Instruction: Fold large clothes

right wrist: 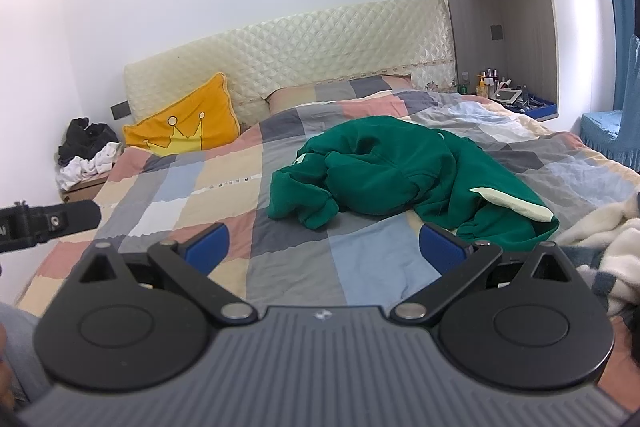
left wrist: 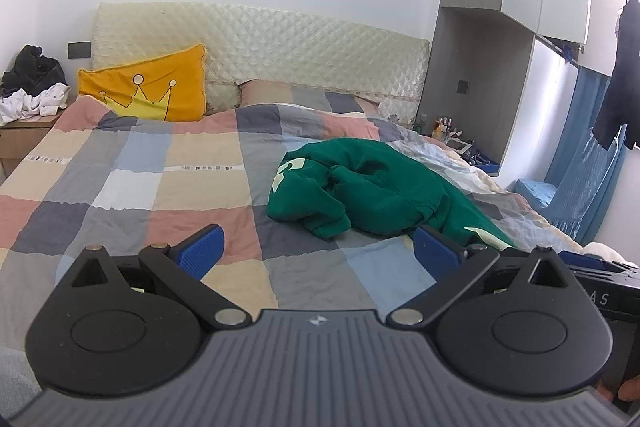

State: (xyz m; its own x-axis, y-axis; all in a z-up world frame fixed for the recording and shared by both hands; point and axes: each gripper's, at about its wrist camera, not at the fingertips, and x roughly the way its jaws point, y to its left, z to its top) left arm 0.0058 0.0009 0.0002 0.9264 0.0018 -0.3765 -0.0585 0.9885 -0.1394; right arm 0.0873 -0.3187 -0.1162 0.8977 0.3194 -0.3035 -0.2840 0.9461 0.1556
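Note:
A dark green sweatshirt (left wrist: pixel 372 187) (right wrist: pixel 384 171) with pale patches lies crumpled in a heap on the checked quilt (left wrist: pixel 168 171) (right wrist: pixel 360 259) of the bed, right of centre. My left gripper (left wrist: pixel 318 251) hovers open over the quilt, a short way in front of the heap; its right blue fingertip sits near the garment's near edge. My right gripper (right wrist: pixel 324 247) is also open and empty, a little before the sweatshirt, with a pale-tipped sleeve (right wrist: pixel 516 207) just beyond its right finger. Neither gripper touches the cloth.
A yellow crown pillow (left wrist: pixel 152 91) (right wrist: pixel 188 123) leans on the quilted headboard (left wrist: pixel 280 51). A nightstand with piled clothes (left wrist: pixel 32 95) stands left. A shelf with bottles (right wrist: pixel 496 83) and blue curtains (left wrist: pixel 588 163) are right. A white fluffy blanket (right wrist: pixel 604 235) lies near right.

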